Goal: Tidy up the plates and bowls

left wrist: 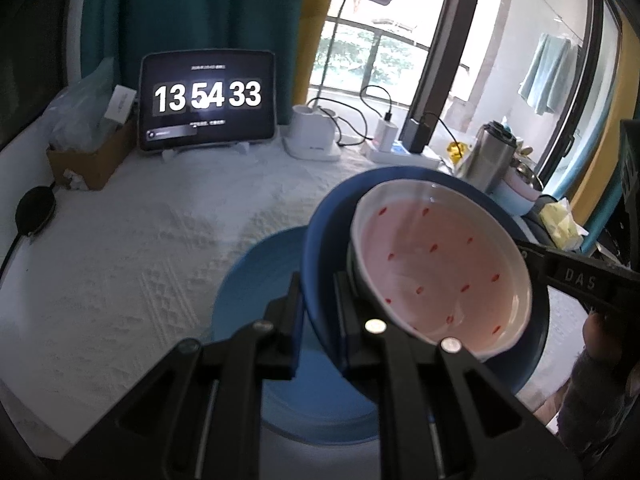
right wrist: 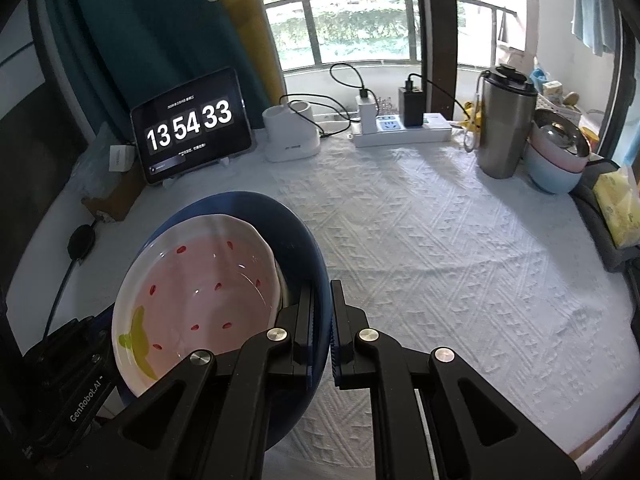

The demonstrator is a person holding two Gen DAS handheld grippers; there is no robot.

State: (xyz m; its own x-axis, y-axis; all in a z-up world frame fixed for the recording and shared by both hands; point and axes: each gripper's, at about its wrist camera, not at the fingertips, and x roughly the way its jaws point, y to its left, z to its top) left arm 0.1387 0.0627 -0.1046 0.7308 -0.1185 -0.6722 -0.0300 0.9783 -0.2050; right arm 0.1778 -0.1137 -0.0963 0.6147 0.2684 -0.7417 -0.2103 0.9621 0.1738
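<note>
A dark blue bowl [left wrist: 320, 240] holds a pink and white strawberry bowl [left wrist: 436, 264] nested inside it. My left gripper [left wrist: 318, 300] is shut on the dark blue bowl's rim and holds it tilted above a light blue plate [left wrist: 256, 280] on the white cloth. In the right wrist view the dark blue bowl [right wrist: 288, 224] and the strawberry bowl [right wrist: 208, 276] sit at lower left. My right gripper [right wrist: 322, 320] is shut on the dark blue bowl's rim at its opposite side. The right gripper also shows in the left wrist view as a black arm at the right edge.
A tablet clock [right wrist: 192, 126] stands at the back left beside a cardboard box [left wrist: 88, 156]. A white lamp base [right wrist: 290, 134], a power strip [right wrist: 400, 130], a steel tumbler [right wrist: 504, 120] and stacked pastel bowls [right wrist: 556, 160] line the back and right. Yellow tissues [right wrist: 618, 208] lie at right.
</note>
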